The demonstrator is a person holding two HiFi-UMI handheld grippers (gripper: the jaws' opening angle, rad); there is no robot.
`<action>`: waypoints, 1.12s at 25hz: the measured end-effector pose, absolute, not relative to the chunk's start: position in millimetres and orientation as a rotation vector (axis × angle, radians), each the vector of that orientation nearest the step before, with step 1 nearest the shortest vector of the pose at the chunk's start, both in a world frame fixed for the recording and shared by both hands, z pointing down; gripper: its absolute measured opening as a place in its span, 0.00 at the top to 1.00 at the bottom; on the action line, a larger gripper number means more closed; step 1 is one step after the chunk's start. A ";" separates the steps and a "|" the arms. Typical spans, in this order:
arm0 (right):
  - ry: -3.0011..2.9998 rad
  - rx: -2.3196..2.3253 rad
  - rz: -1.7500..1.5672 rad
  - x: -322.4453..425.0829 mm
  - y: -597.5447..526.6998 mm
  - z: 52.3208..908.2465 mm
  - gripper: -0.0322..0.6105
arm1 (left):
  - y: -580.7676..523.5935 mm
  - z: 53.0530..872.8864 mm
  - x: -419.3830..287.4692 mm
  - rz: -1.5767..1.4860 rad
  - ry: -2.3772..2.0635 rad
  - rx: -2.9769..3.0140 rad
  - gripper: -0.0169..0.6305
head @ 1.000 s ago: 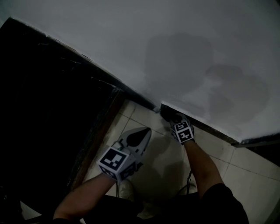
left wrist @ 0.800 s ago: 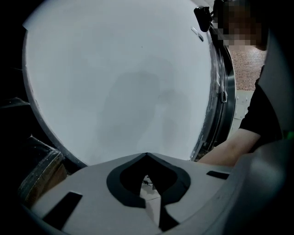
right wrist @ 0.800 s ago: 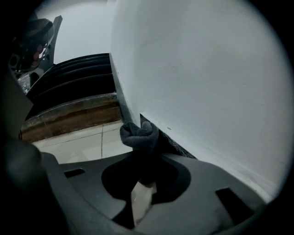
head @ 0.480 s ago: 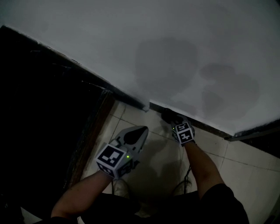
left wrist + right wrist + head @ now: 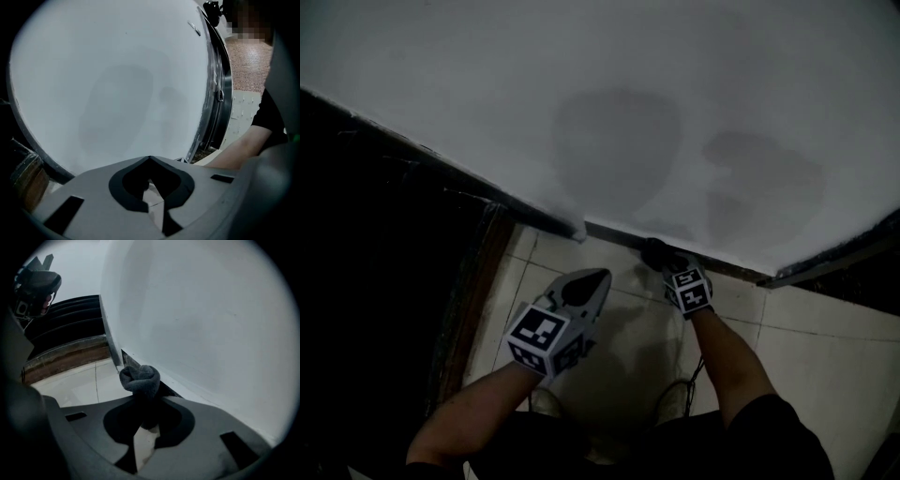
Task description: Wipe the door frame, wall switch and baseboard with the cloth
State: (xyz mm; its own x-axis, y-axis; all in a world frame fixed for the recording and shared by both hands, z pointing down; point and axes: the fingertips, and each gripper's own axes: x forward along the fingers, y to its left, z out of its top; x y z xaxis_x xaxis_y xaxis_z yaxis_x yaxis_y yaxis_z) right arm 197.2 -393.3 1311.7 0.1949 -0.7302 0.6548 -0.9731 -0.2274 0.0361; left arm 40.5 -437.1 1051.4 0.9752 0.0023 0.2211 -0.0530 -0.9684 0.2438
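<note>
At the baseboard [image 5: 614, 234], right tongs [image 5: 143, 414] gripping cloth [image 5: 139, 379], left tongs [image 5: 150, 185] closed

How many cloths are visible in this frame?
1. A dark cloth, bunched in the right gripper, at the baseboard below the white wall. The left gripper is shut and empty.

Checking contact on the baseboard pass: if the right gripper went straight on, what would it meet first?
The dark baseboard under the white wall. The cloth clamped in the right gripper leads and looks on or almost on it; depth is unclear.
</note>
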 end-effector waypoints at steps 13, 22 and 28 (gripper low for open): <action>-1.438 2.125 0.768 235.0 -317.8 1306.8 0.88 | -389.4 1076.6 80.4 0.406 0.103 2.837 0.97; -1.331 2.200 0.821 261.9 -262.9 1310.9 0.88 | -374.1 1081.2 98.8 0.402 0.146 2.821 0.97; -1.275 2.238 0.840 275.3 -237.6 1310.8 0.88 | -354.4 1076.6 112.0 0.382 0.210 2.816 0.97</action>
State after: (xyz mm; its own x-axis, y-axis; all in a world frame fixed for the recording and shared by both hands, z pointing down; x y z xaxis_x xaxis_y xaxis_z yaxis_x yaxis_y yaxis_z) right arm 275.3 -237.6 1310.8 0.3940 -0.6118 0.6859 -0.8715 -0.4856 0.0675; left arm 112.0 -354.4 1076.6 0.9542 0.1810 0.2382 0.1037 -0.9470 0.3042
